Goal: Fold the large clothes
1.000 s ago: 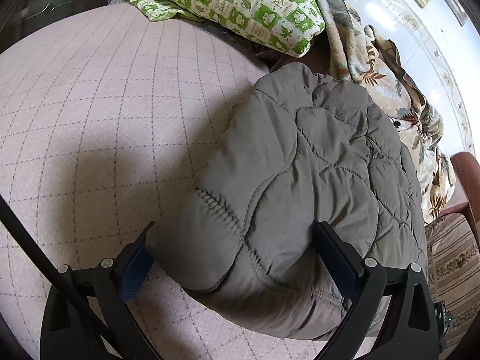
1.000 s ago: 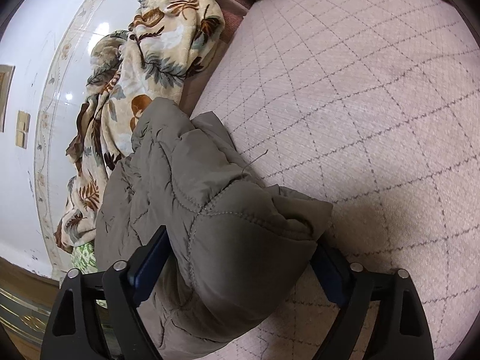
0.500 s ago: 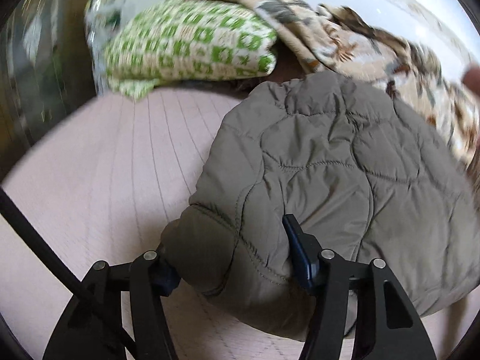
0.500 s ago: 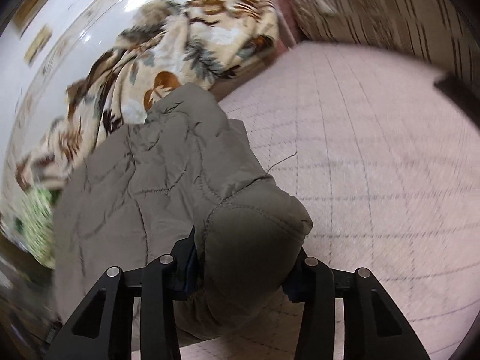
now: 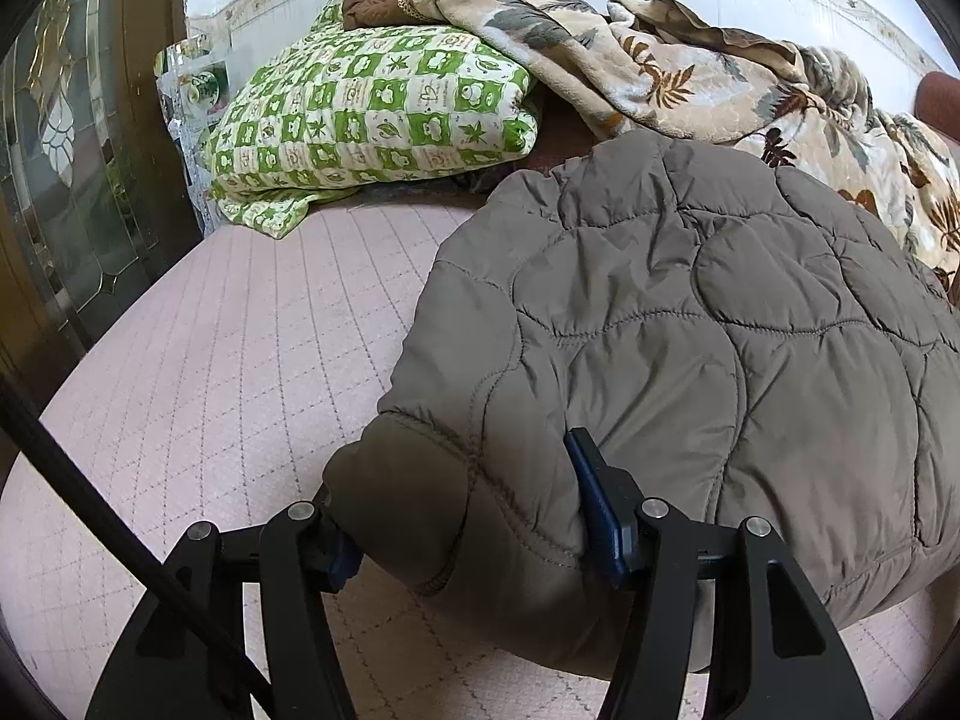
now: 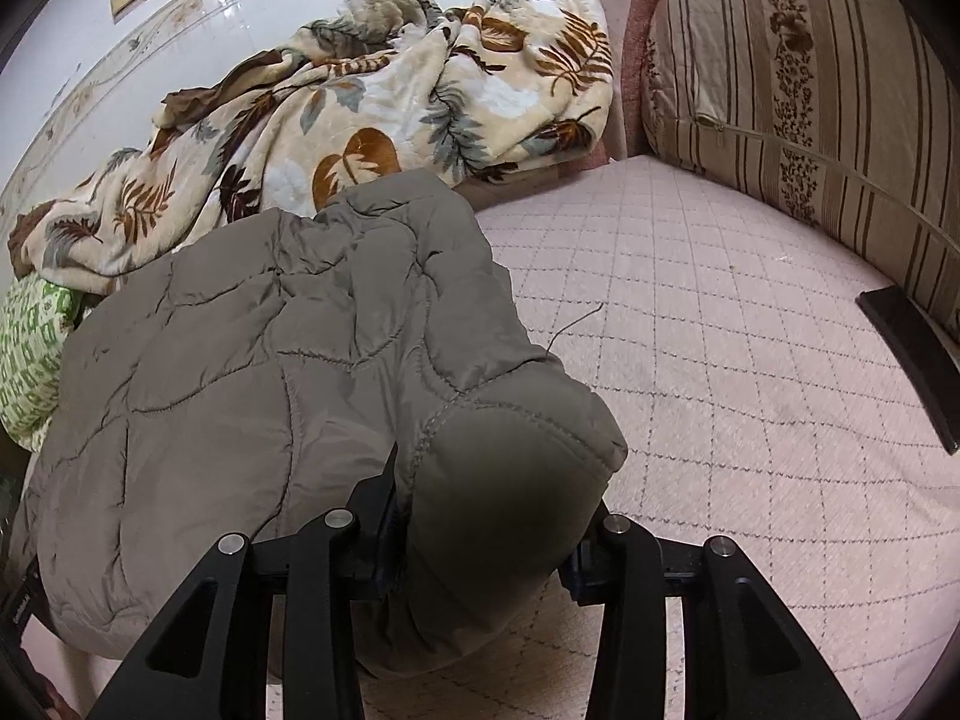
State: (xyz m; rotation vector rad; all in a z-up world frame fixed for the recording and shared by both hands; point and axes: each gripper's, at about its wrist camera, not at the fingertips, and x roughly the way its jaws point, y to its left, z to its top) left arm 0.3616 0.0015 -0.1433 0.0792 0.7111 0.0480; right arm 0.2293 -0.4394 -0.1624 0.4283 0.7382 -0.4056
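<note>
My left gripper [image 5: 474, 516] pinches a corner of the jacket [image 5: 690, 324] at the bottom centre of its frame; the rest billows up and right over the pink bed [image 5: 240, 360]. My right gripper [image 6: 480, 546] clamps another corner at bottom centre, the jacket [image 6: 270, 348] spreading to the left. A blanket [image 6: 372, 102] lies along the top, a green pillow [image 5: 372, 102] at upper left.

My jacket [image 5: 690, 324] is plain olive-grey with wavy quilting. The bed cover [image 5: 240, 372] is pale pink with a diamond grid. The pillow [image 5: 372, 108] is green-and-white checked; the blanket [image 6: 372, 120] is cream with brown leaves.
</note>
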